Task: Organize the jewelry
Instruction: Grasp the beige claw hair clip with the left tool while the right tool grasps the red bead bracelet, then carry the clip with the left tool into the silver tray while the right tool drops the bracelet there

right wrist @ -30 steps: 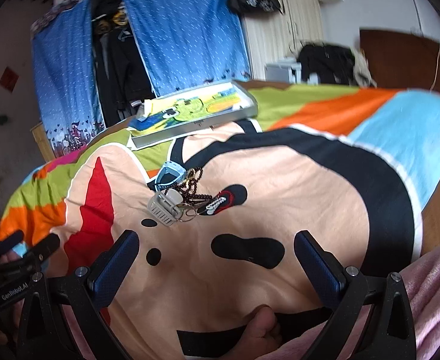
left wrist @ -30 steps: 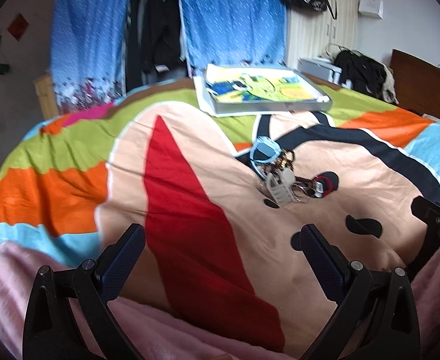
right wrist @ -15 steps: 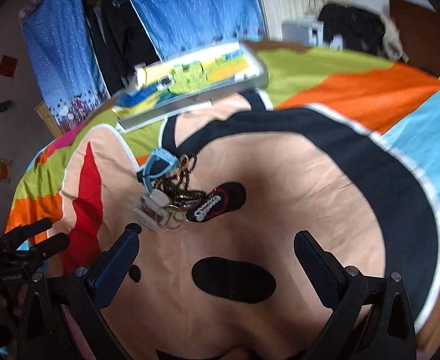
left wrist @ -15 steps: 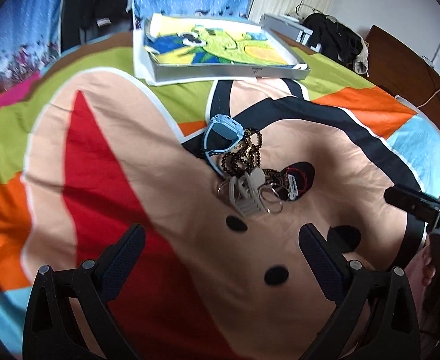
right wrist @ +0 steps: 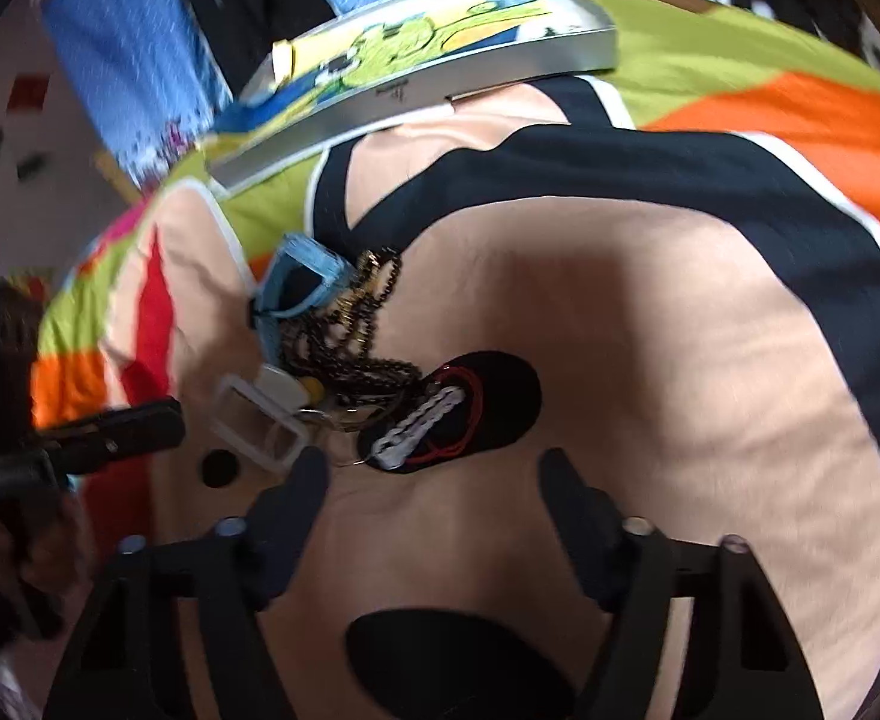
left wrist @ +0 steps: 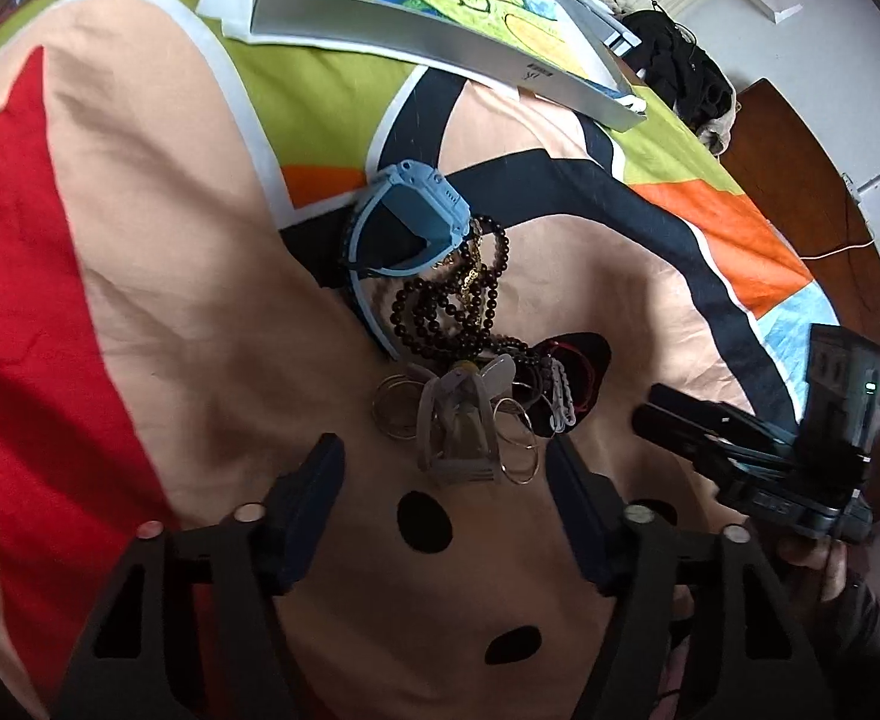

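Surface: bed [left wrist: 158, 276] with cartoon-print cover, no table here.
Jewelry pile [left wrist: 463, 360]: one tangled heap mid-bed. Blue watch [left wrist: 407, 225] at far end, dark bead strand [left wrist: 457, 306] in the middle, thin metal rings [left wrist: 514, 438] and a grey clip [left wrist: 454, 435] at near end, white chain [right wrist: 419, 429] with red cord on the right side.
Pile axis: long axis runs away from both tools, near end to far end, toward the tray.
Tray [left wrist: 440, 42]: silver-walled box with cartoon lining, well beyond the pile; likely the place for sorted pieces.
Left tool [left wrist: 442, 468]: wide, nothing held. Grey clip and rings lie straight ahead, just past the tips, roughly centred in the gap.
Right tool [right wrist: 434, 483]: wide, nothing held. White chain sits just ahead, left of centre, near the left finger [right wrist: 305, 480].
Nearer: both close; left tool looks better lined up on the clip end.
Step guess: picking the first piece; nothing sorted yet.
Risk: pieces are tangled, lifting one may drag others.
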